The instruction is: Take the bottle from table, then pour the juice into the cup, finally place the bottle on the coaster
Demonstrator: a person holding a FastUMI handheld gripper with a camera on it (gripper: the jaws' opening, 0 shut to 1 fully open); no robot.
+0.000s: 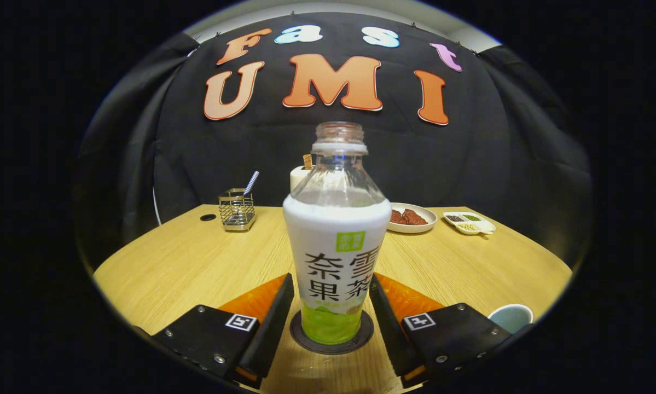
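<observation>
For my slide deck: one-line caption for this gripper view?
Open gripper straddling an uncapped bottle standing on the coaster, cup to one side.

The gripper (332,306) shows as two blocky housings, each with a flat top plate fixed by small round screws at the corners. Each plate carries a square black-and-white marker near its inner edge. A slab-like finger (276,317) rises from each housing, standing apart from its twin.
</observation>
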